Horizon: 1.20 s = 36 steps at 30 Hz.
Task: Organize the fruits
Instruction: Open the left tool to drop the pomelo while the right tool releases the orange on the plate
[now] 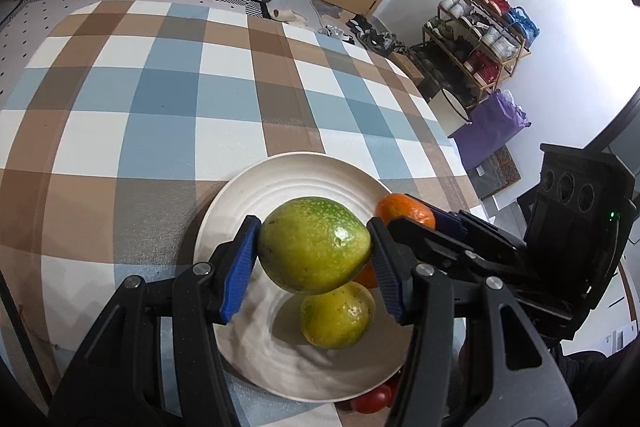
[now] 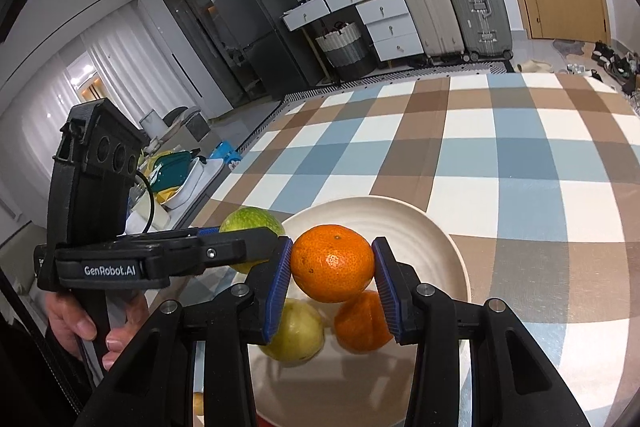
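Observation:
My left gripper (image 1: 314, 259) is shut on a green speckled fruit (image 1: 314, 245) and holds it above a white plate (image 1: 256, 195). A yellow-green fruit (image 1: 338, 315) lies on the plate below it, with an orange (image 1: 366, 277) partly hidden behind. My right gripper (image 2: 332, 281) is shut on an orange (image 2: 332, 263) over the same plate (image 2: 400, 223); this orange also shows in the left wrist view (image 1: 404, 211). Below it lie a second orange (image 2: 362, 325) and the yellow-green fruit (image 2: 298, 333). The green fruit (image 2: 250, 223) and left gripper show at the left.
The plate sits on a checked tablecloth (image 1: 160, 99) near the table's front edge. Red tomatoes (image 1: 372, 399) lie just under the plate's near rim. The table's right edge (image 1: 452, 147) drops to a floor with a shoe rack (image 1: 476, 39) and purple bag (image 1: 488, 127).

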### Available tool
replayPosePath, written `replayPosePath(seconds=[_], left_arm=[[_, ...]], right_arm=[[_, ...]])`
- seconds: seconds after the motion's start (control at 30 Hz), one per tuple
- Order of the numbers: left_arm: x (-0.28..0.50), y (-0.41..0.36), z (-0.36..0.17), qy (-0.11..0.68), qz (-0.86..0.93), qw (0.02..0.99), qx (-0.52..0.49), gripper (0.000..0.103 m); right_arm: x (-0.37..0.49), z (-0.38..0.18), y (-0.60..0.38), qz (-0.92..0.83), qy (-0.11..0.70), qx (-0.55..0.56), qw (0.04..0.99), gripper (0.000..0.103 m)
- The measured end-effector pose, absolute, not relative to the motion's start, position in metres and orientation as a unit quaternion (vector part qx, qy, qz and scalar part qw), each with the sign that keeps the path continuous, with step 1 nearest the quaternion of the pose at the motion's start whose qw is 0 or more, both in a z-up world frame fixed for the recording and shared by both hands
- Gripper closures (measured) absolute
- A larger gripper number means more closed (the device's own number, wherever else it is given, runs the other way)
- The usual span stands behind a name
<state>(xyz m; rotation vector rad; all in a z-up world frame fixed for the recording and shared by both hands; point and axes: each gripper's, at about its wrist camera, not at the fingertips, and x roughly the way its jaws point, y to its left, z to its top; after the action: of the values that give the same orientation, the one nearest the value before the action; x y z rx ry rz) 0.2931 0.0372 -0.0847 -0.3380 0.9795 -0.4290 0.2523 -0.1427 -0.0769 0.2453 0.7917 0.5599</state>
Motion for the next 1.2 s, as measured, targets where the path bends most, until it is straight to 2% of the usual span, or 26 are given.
replayPosePath(seconds=[0.4,0.53,0.97,1.07,1.2], left_arm=[[0.304,0.031,-0.096,0.472,-0.204,0.841,-0.17,0.051],[0.302,0.03,-0.092,0.466,-0.208,0.843,-0.171,0.051],[0.28,0.041,-0.069,0.449,-0.193,0.855,-0.174,0.051],[0.269,0.043,-0.061,0.442,-0.193,0.859,-0.174,0.051],[0.254,0.043,-0.049,0.432,-0.194,0.864,-0.17,0.051]], right_arm=[[0.26,-0.09,-0.143,0.25,0.389,0.115,0.879,0.059],[0.256,-0.085,-0.148,0.252,0.376,0.122,0.883,0.042],[0.237,-0.062,-0.163,0.235,0.347,0.135,0.898,0.042],[0.231,-0.055,-0.164,0.233,0.343,0.134,0.9,0.038],[0.215,-0.044,-0.164,0.234,0.33,0.125,0.906,0.038]])
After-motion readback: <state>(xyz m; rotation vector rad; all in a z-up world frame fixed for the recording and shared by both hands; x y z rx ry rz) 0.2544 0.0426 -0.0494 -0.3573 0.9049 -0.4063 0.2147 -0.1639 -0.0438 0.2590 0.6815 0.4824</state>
